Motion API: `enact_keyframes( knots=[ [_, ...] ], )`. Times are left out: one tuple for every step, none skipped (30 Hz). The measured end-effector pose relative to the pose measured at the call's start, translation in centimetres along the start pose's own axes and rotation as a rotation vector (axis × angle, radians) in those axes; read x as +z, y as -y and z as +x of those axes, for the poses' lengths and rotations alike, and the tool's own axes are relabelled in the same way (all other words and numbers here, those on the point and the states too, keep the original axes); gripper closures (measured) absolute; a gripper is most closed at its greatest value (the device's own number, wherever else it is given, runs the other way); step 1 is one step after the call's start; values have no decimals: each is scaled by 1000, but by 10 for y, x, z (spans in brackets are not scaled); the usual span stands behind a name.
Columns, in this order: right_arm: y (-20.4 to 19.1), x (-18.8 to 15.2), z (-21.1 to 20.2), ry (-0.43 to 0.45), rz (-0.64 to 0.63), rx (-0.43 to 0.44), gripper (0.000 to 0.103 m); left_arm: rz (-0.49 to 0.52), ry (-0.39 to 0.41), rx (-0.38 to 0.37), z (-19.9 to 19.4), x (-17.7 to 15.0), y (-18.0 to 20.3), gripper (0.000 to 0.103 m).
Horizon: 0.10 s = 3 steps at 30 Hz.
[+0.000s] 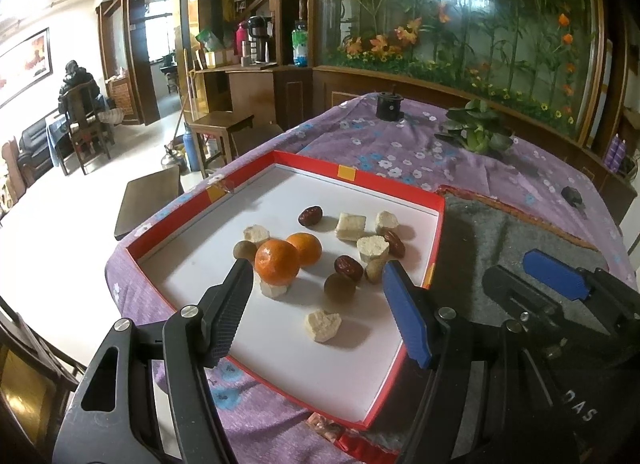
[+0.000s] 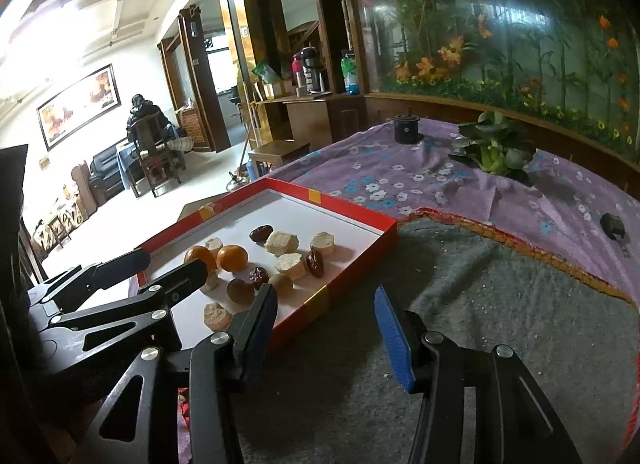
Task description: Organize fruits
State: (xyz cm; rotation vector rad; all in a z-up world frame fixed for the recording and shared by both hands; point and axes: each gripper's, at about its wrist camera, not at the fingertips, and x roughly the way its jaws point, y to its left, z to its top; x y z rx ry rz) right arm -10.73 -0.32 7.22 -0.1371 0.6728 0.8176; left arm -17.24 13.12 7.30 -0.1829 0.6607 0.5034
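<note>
A red-rimmed box lid with a white floor point(image 1: 360, 184) point(image 2: 352, 220) lies on the table. It holds two oranges point(image 1: 277, 262) point(image 2: 232, 258), several red dates point(image 1: 348, 267) point(image 2: 315, 263), brown round fruits point(image 1: 339, 287) point(image 2: 240, 290) and pale cut chunks point(image 1: 322, 326) point(image 2: 282, 243). My left gripper point(image 1: 318, 304) is open and empty, hovering over the lid's near part; it also shows in the right wrist view point(image 2: 168, 264). My right gripper point(image 2: 326, 328) is open and empty above the grey mat point(image 2: 500, 304), right of the lid; it also shows in the left wrist view point(image 1: 560, 276).
A purple floral cloth point(image 1: 380, 144) covers the table. A green leafy vegetable point(image 2: 494, 148) and a black cylinder point(image 2: 406, 128) sit at the far side. A small black object point(image 2: 612, 226) lies at the right. Chairs stand left of the table.
</note>
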Motion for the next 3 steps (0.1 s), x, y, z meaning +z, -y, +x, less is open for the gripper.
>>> enact_keyframes(
  knots=[
    [1, 1, -1, 1, 2, -1, 54, 5, 0, 0, -1, 0, 1, 35],
    [3, 1, -3, 6, 4, -3, 54, 7, 0, 0, -1, 1, 2, 35],
    [5, 2, -5, 9, 6, -7, 54, 9, -2, -3, -2, 1, 4, 35]
  ],
)
